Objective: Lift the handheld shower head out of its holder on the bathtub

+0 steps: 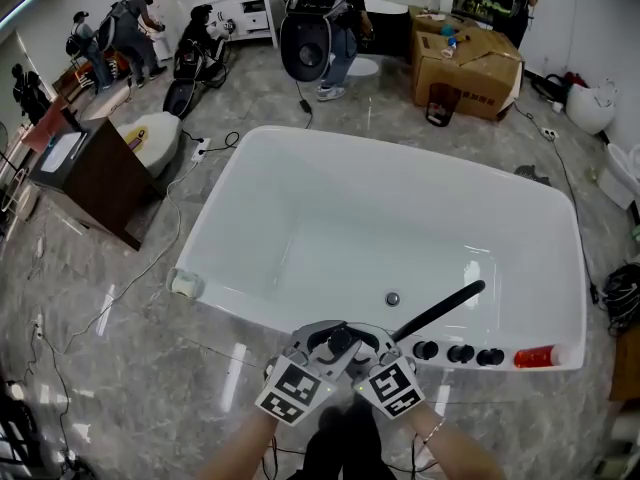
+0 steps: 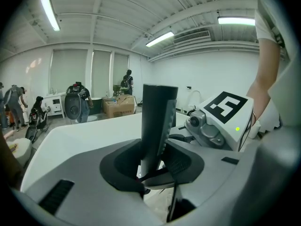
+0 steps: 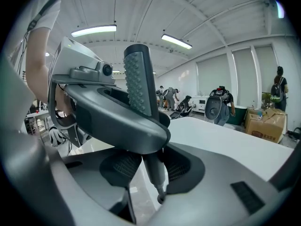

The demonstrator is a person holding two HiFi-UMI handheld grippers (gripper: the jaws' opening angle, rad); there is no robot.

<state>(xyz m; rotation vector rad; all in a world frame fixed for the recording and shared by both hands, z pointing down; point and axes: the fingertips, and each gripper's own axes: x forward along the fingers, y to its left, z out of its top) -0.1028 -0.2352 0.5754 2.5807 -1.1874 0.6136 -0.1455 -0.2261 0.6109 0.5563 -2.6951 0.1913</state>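
White bathtub (image 1: 420, 163) fills the centre of the head view, standing on a grey marbled floor (image 1: 110, 368); drain (image 1: 392, 298) in the lower middle of the basin. Along the tub's near rim, lower right: three black knobs (image 1: 460, 353) in a row, and a red item (image 1: 535, 356) just right of them. The left gripper (image 1: 318, 343) and right gripper (image 1: 385, 353) sit side by side at bottom centre, marker cubes toward the camera. The black shower head (image 1: 440, 311) slants up and right from the grippers, its far end out over the basin and its near end at the right gripper, just left of the knobs; whether that end rests in a holder cannot be told here. Cardboard box (image 1: 470, 63) at upper right, people along the top edge. Left gripper view: the dark shaft of the shower head stands upright in the frame centre, with both jaw pads pressed against its lower part, so the claw is narrow and clamped on it. The right gripper's marker cube (image 2: 228, 109) is close by at right. Right gripper view: the studded spray face (image 3: 138, 79) rises at upper centre. The thin lower end of the handle runs down between the jaws, which are closed on it from both sides. The left gripper's grey jaw crosses the frame's left half, just above.
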